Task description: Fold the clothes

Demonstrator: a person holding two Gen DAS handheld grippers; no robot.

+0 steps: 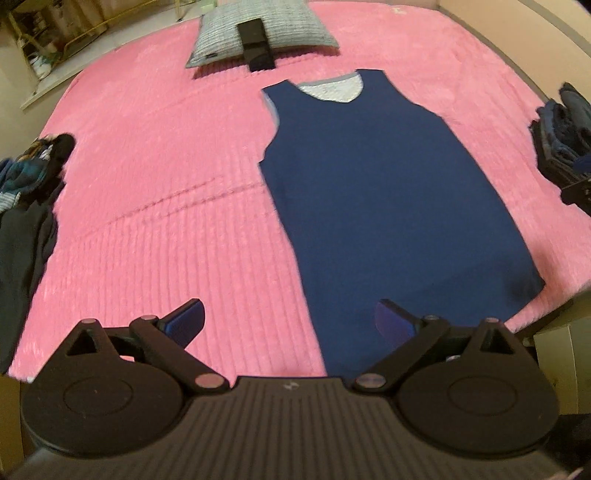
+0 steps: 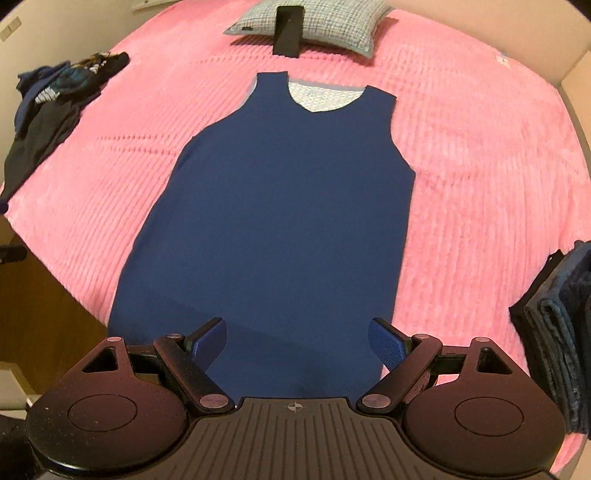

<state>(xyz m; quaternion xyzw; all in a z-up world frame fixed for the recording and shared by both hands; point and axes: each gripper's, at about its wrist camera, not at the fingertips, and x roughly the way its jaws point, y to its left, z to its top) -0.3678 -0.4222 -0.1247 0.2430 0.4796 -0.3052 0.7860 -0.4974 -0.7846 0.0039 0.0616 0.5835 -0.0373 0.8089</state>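
A navy sleeveless top (image 1: 376,192) with a grey inner lining lies spread flat on the pink bedspread (image 1: 155,206), neck toward the pillow. It also shows in the right wrist view (image 2: 288,221). My left gripper (image 1: 290,321) is open and empty, hovering over the top's bottom-left hem. My right gripper (image 2: 297,339) is open and empty above the middle of the bottom hem. Neither touches the cloth.
A grey pillow (image 1: 258,29) with a black phone (image 1: 255,44) leaning on it lies at the head of the bed. A heap of unfolded dark clothes (image 2: 55,107) lies at the left edge. A stack of folded clothes (image 2: 561,332) sits at the right edge.
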